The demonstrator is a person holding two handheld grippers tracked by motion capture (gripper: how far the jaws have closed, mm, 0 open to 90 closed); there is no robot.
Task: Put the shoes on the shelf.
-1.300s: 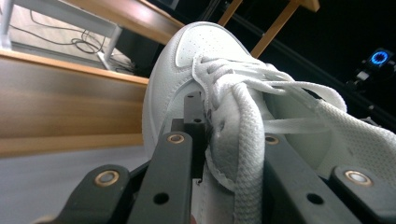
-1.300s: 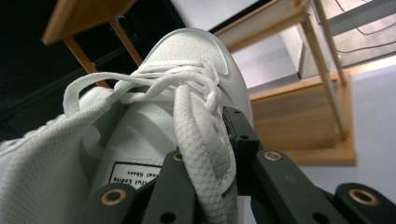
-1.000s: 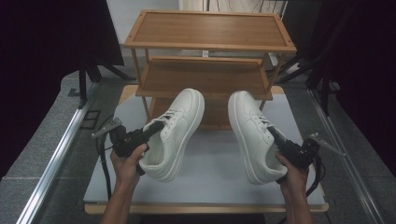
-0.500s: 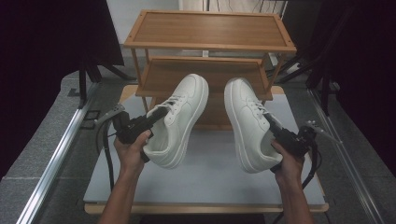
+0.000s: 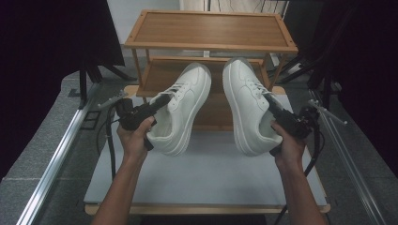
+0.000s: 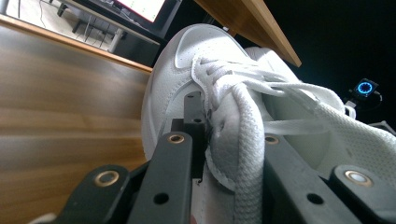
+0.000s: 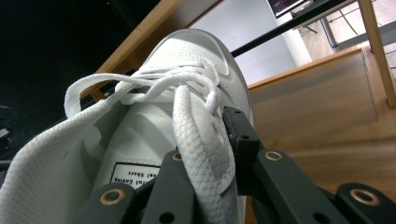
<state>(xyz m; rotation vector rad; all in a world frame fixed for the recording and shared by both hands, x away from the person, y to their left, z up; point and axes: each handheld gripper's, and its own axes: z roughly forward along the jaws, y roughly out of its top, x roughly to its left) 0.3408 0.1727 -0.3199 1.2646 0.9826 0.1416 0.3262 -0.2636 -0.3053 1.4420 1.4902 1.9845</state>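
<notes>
My left tool point(image 5: 157, 104) pinches the side wall of the left shoe point(image 5: 184, 108) by the lace holes, one jaw inside the opening and one outside; in the left gripper view the same shoe point(image 6: 187, 79) sits between the black jaws. My right tool point(image 5: 276, 108) pinches the right shoe point(image 5: 246, 105) the same way, at the collar beside the laces. Both shoes hang in the air above the table point(image 5: 206, 178), toes pointing away from me and up, soles facing outward, well apart from each other.

Directly ahead of the toes stands a wooden rack point(image 5: 211, 30) with slatted shelves, its top shelf overhanging the lower ones. Dark curtains flank it, and a metal rail point(image 5: 56, 159) runs along the floor at left.

Shoes: smooth white upper, perforated toe cap, thick flat woven laces point(image 7: 196, 126), mesh lining inside the collar. Table top is pale grey and matte with a wood edge.

A sewn label point(image 7: 135, 173) on the tongue lining carries small print; I read "Shoes", the rest is too small.
</notes>
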